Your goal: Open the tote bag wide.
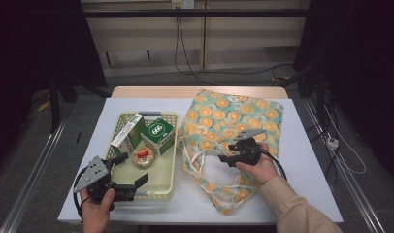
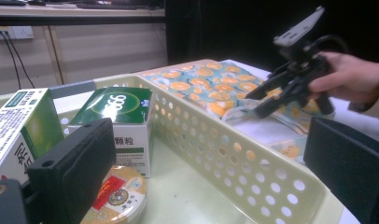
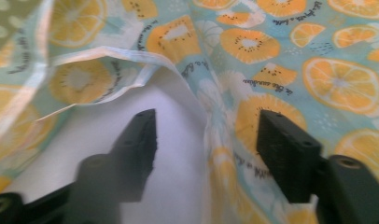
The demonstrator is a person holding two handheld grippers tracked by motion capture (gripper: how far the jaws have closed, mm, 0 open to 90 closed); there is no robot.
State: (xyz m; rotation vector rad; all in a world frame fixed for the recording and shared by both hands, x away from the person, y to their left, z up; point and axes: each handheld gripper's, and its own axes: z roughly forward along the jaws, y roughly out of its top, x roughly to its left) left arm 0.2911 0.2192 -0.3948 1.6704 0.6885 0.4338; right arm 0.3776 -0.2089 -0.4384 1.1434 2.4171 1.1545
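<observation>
A fabric bag (image 1: 234,121) printed with orange slices lies flat on the right half of the table, its white-lined mouth (image 1: 209,170) facing the near edge. My right gripper (image 1: 225,158) hovers at that mouth. In the right gripper view its jaws (image 3: 206,140) stand apart with the bag's upper edge (image 3: 211,121) loose between them, untouched by either pad. My left gripper (image 1: 132,169) is open over the near left corner of a pale yellow perforated basket (image 1: 166,187), nothing between its jaws (image 2: 206,186). From there the right gripper (image 2: 254,105) shows beyond the basket wall.
The basket holds a green box (image 1: 157,136), a white and green box (image 1: 127,135) leaning beside it, and a round tin (image 1: 143,157). A white mat (image 1: 306,184) covers the table. Dark curtains and cables surround it.
</observation>
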